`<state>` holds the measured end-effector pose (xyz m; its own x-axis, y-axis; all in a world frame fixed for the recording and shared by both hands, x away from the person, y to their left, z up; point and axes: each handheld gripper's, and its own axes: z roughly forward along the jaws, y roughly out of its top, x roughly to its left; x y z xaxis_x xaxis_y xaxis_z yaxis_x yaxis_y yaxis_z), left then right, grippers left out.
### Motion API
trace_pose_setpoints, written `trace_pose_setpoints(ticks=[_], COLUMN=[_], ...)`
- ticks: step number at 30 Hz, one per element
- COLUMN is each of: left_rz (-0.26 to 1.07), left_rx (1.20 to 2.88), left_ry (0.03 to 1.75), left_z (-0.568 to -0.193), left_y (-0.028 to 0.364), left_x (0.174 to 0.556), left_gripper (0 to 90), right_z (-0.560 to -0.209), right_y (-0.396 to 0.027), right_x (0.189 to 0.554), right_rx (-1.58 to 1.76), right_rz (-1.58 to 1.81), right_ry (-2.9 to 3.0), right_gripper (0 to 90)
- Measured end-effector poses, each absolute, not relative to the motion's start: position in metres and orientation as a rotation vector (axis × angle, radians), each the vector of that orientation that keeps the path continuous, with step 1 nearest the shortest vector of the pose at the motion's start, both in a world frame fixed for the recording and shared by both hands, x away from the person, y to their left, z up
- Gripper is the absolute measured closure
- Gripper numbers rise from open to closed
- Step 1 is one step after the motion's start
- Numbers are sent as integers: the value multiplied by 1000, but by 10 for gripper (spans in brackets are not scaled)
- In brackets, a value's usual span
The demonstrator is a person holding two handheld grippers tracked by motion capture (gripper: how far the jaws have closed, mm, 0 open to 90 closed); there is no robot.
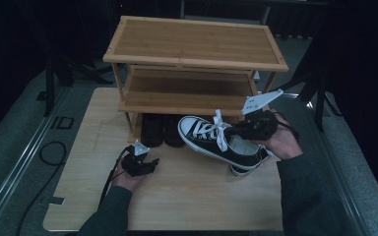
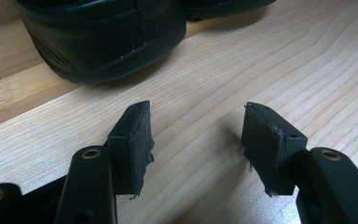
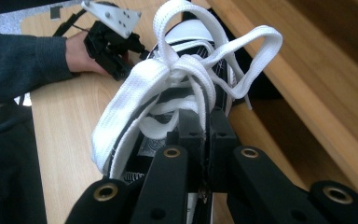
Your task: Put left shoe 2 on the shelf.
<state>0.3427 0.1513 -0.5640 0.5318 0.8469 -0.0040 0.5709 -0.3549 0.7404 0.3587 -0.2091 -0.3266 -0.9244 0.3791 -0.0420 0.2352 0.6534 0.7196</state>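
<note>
A black canvas sneaker (image 1: pixel 204 137) with a white toe cap and white laces (image 3: pixel 182 65) is held above the table, toe pointing left. My right gripper (image 1: pixel 232 130) is shut on it, the jaws pinching the upper edge just behind the lace bow (image 3: pixel 199 122). My left gripper (image 1: pixel 152 162) rests low on the table (image 1: pixel 177 196) at the left, open with nothing between its pads (image 2: pixel 198 112). It points at a pair of black shoes (image 2: pixel 102 37).
A two-shelf bamboo shoe rack (image 1: pixel 194 44) stands at the back of the table; both shelves are bare. The black shoes (image 1: pixel 160 130) sit under its lower shelf. Part of another sneaker (image 1: pixel 241 169) shows on the table beneath the held one.
</note>
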Motion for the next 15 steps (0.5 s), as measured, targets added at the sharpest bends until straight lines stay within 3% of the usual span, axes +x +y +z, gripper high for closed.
trace_pose_setpoints(ticks=[15], left_rz=[501], left_rx=[2066], left_ry=[1144], left_z=[-564], left_y=[151], left_x=[343], left_gripper=[428], right_z=[-306], right_y=[-202], right_x=[378], right_rx=[556], right_rz=[1227], right_ry=[2578], right_gripper=[879])
